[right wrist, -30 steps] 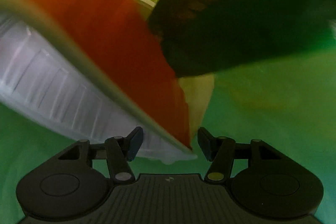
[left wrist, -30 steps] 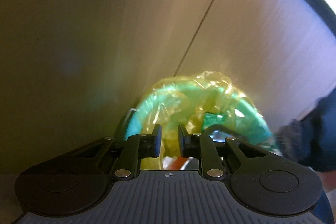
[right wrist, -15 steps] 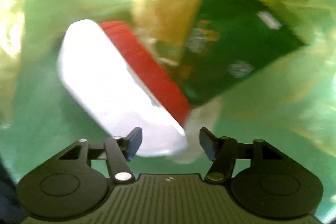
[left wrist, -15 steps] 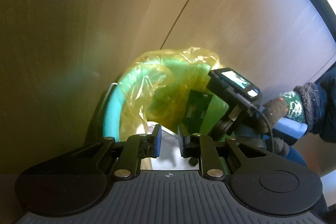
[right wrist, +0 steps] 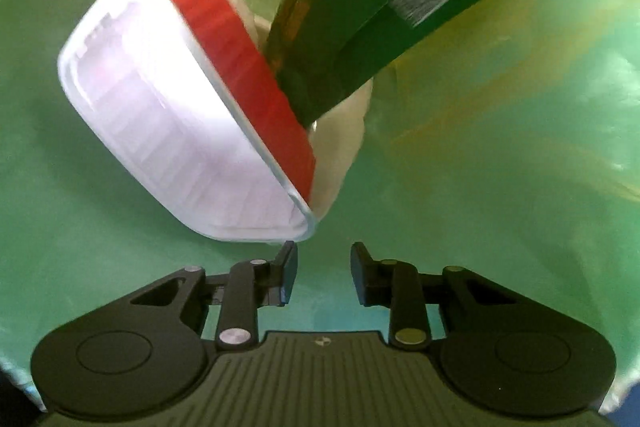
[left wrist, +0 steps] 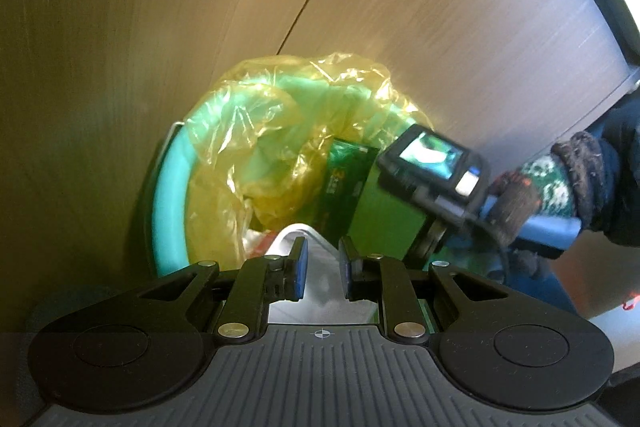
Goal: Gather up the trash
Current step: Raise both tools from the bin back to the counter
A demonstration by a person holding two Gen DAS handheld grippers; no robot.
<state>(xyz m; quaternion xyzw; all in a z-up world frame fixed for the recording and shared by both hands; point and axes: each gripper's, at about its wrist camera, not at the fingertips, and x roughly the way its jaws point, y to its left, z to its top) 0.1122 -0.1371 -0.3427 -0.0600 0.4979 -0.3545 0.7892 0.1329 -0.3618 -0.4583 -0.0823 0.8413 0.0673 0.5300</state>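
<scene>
Left wrist view: my left gripper (left wrist: 323,269) pinches a white crumpled wrapper (left wrist: 320,291), held over the near rim of the teal bin (left wrist: 168,187) so I judge it drops inside the yellow liner (left wrist: 256,131). Right hand (left wrist: 532,195) reaches in from the bin's right edge.

Right wrist view: right gripper (right wrist: 323,273) is empty, jaws apart and just been closing. White-and-red tray (right wrist: 180,131) and green carton (right wrist: 360,19) lie inside the bin, just beyond the tips.

A crinkled, glossy yellow plastic liner (left wrist: 256,131) drapes a smooth green plastic bin (left wrist: 168,187) against matt wood-grain panelling (left wrist: 460,39).
</scene>
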